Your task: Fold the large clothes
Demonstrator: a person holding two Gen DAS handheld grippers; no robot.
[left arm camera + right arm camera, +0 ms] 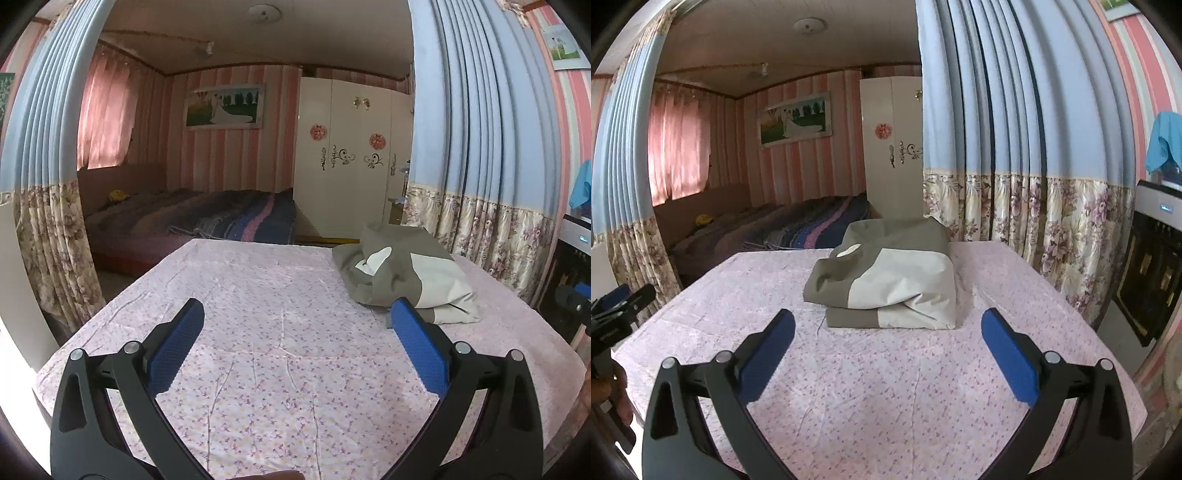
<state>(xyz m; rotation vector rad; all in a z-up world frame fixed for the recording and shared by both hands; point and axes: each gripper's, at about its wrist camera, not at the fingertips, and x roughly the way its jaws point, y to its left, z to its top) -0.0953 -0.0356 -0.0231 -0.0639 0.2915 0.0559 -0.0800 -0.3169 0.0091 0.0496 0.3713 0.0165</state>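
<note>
A folded olive-grey and cream garment (402, 275) lies in a thick stack on the pink floral tablecloth (258, 295), at the far right in the left wrist view. In the right wrist view the garment (890, 284) sits in the middle, just beyond the fingertips. My left gripper (297, 325) is open and empty, held above the cloth to the left of the garment. My right gripper (888, 332) is open and empty, a short way in front of the stack. The left gripper (617, 314) also shows at the left edge of the right wrist view.
Blue floral curtains (1015, 147) hang close behind and to the right of the table. A dark cabinet (1156, 280) stands at the right. A bed (207, 218) and a white wardrobe (347, 155) stand beyond the table's far edge.
</note>
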